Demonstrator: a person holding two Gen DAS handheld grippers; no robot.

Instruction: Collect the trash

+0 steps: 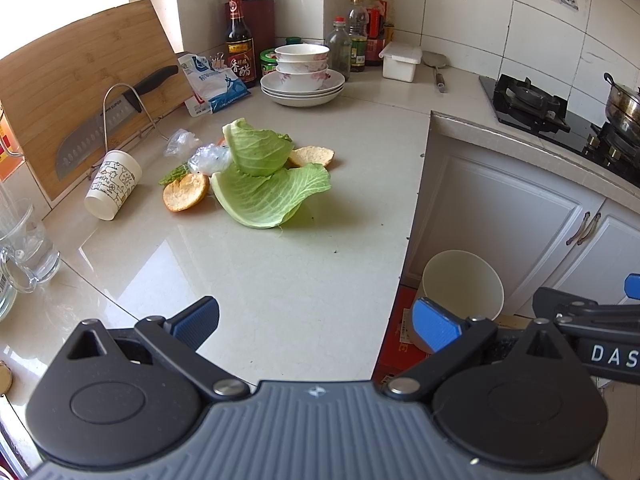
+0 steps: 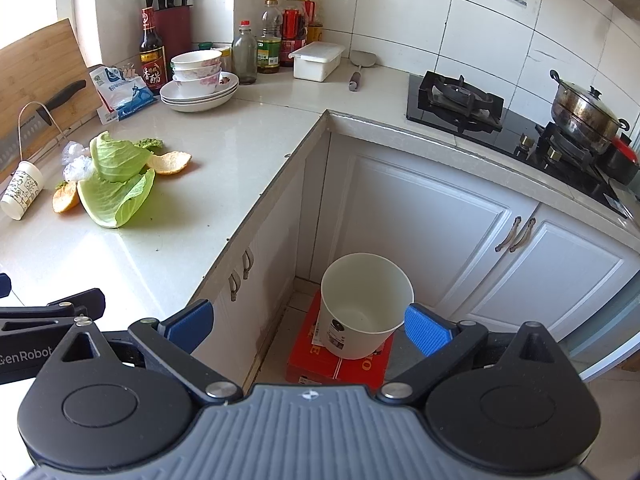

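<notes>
Left wrist view
Left gripper: we see its blue pads spread wide apart with nothing between them, above the near part of the countertop.
Trash pile: two cabbage leaves, two orange peel pieces, crumpled clear plastic and a tipped paper cup lie mid-counter, well ahead of the pads.
Hidden: the plastic and a small dark green scrap sit partly behind the leaves; we cannot make out what the scrap is.
Paper cup axis: on its side, mouth toward the near left, base toward the cutting board.
Lower leaf axis: long side runs left to right, cupped side up.
Bin: a white bucket on the floor beyond the counter edge, its lower part cut off by the right pad.
Right gripper: only a black edge shows at the right border.

Right wrist view
Right gripper: we see the pads set wide apart and holding nothing, hovering over the floor gap by the cabinets.
Bin: upright, mouth open toward us, standing on a red box; the right pad covers its rim edge.
Trash pile: the cabbage leaves, orange peel pieces and paper cup sit far left on the countertop, well apart from the bin.
Cut off: the left gripper shows only as a black arm at the left border.
Behind: stacked bowls.
</notes>
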